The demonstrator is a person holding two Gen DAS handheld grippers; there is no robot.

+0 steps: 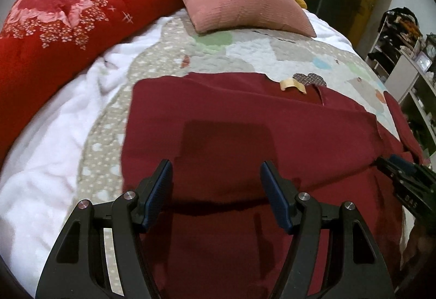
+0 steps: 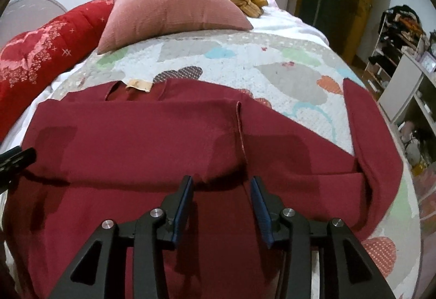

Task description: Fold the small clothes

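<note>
A red floral quilt (image 1: 54, 34) edges the bed's left side, a pink pillow (image 1: 239, 2) beyond. The maroon garment (image 1: 245, 130) lies flat on the patchwork bedspread (image 2: 245, 59); left tongs (image 1: 216, 176) and right tongs (image 2: 222, 190) hover spread above it.

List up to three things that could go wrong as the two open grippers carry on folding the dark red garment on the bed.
1. Both the left gripper and the right gripper hover open above the dark red garment, so a shallow pinch may catch only the top layer.
2. The right sleeve lies loosely doubled near the bed's edge and could slide off.
3. The quilt beneath might bunch up with the cloth.
</note>
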